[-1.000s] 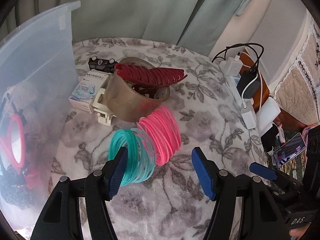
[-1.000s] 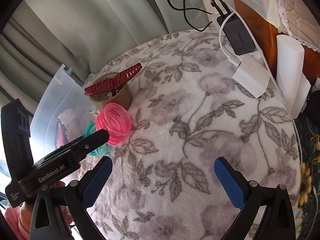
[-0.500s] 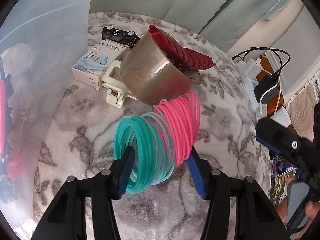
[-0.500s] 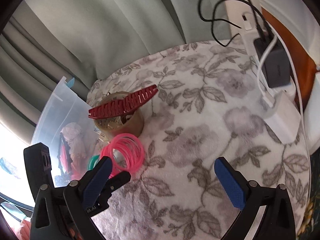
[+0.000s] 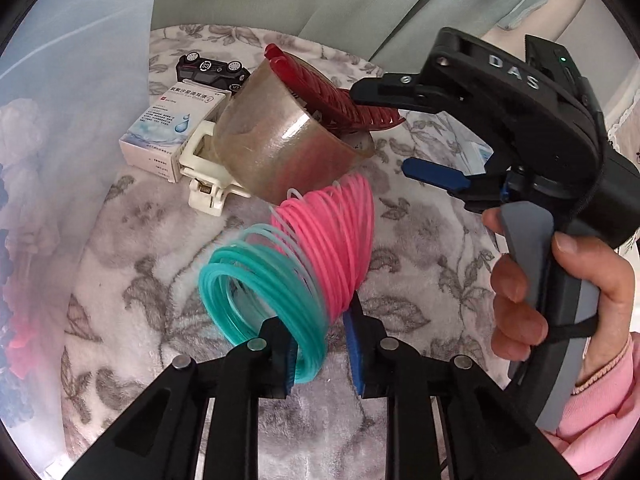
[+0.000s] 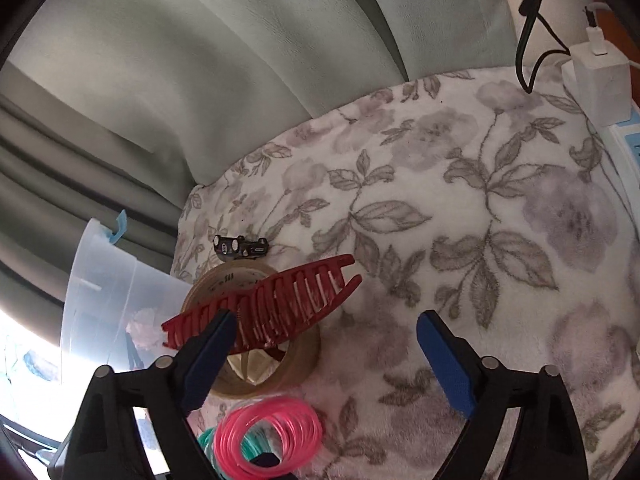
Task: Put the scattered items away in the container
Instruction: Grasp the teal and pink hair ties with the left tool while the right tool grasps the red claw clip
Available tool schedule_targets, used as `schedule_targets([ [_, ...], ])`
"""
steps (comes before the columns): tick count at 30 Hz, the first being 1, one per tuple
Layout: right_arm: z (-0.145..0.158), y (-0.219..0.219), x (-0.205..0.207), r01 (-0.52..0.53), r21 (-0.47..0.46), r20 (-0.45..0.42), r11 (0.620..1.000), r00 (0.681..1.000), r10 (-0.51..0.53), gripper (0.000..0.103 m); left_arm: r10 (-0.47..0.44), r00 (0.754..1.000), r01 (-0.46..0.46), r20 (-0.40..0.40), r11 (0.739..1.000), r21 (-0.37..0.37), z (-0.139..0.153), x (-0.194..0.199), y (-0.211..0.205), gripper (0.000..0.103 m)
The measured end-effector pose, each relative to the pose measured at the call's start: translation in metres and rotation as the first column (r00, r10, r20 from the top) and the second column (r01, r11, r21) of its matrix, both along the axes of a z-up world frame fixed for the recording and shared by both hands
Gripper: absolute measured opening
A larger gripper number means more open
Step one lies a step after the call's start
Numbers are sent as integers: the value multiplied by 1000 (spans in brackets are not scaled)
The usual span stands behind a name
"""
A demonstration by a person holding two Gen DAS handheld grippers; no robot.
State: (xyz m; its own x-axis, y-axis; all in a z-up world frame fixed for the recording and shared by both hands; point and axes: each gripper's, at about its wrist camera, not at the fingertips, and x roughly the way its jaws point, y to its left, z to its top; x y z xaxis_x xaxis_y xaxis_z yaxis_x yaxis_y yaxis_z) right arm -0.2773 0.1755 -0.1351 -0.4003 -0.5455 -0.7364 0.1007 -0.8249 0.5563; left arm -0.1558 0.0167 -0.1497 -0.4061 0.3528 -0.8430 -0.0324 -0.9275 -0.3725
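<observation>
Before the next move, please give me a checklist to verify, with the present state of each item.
1. Pink and teal plastic coil spring between the left tool's fingers: ok, jaws closing on it.
2. Firm hold on spring: cannot tell.
3. Right tool lined up with dark red plastic hair claw: ok, jaws closing, not yet pressing on it.
4. Claw lying stable on the brown packing tape roll: ok.
5. Clear plastic container within view: ok.
6. The two tools apart from each other: ok.
</observation>
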Motion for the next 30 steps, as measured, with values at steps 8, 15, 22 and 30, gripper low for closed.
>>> schedule_targets([
  [8,2,-3,-10,47,-69,1,996,999,-47,65,5,1000,-5,13,1000,17,-1,-4,-3,22],
  [15,20,-3,-4,55,-113,-47,992,997,-61,40,23,1000,-23,14,1000,13,4,-4,-7,22],
  [22,38,0,7,74,-151,-77,986,993,-87,27,48,999,-48,14,999,8,11,-2,-12,21],
  [30,73,15,24,96,-193,-137,977,983,-124,12,70,998,-70,-9,998,2,24,12,-18,18],
])
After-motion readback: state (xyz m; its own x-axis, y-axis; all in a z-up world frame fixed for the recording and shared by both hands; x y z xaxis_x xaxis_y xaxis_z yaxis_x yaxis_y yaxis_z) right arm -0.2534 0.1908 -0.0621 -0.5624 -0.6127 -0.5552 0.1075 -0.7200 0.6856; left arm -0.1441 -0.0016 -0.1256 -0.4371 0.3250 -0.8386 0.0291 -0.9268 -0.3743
